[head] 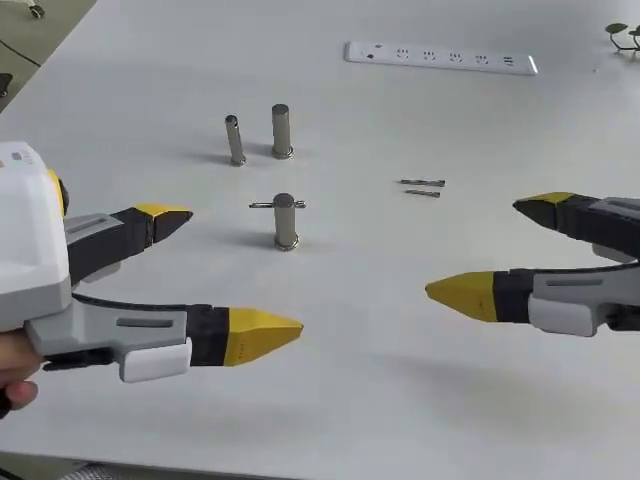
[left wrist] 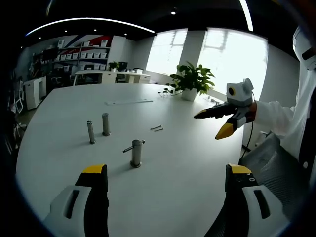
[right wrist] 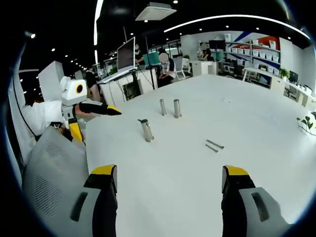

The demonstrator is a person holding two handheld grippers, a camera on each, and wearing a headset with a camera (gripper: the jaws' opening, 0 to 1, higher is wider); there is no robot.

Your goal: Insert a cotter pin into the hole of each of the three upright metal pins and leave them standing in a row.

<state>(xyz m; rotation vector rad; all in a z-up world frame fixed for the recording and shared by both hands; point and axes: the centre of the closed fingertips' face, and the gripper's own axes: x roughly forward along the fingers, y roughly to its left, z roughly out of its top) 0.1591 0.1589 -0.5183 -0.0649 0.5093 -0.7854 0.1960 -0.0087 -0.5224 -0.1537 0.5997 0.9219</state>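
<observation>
Both tools were empty: left gripper (head: 225,272) had its jaws wide apart, right gripper (head: 478,248) the same, nothing between either pair

One of three looked done: front metal pin (head: 286,222) stood upright with a cotter pin (head: 266,204) through its hole. Bare metal pin (head: 234,140) at its 11 o'clock, second bare metal pin (head: 281,131) at 12, both upright and near each other. Two loose cotter pins (head: 421,184) lay flat, side by side, at the front pin's 3 o'clock, nearer the right gripper

Risks as I read them:
- loose pins were thin and flat on a smooth top, so a pinch could skate them away or grab both at once
- pushing one sideways into a hole could topple a bare pin unless the other tool steadied it
- wide jaws could clip the neighbouring bare pin
- front pin sat off the line of the other two, and shifting it could tip it or shake its cotter out

Surface: plain white table (head: 400,400), power strip (head: 440,57) at 12 o'clock on the far side, plant (head: 625,35) at 2 o'clock

Room: open office, big windows, shelving, ceiling strip lights
</observation>
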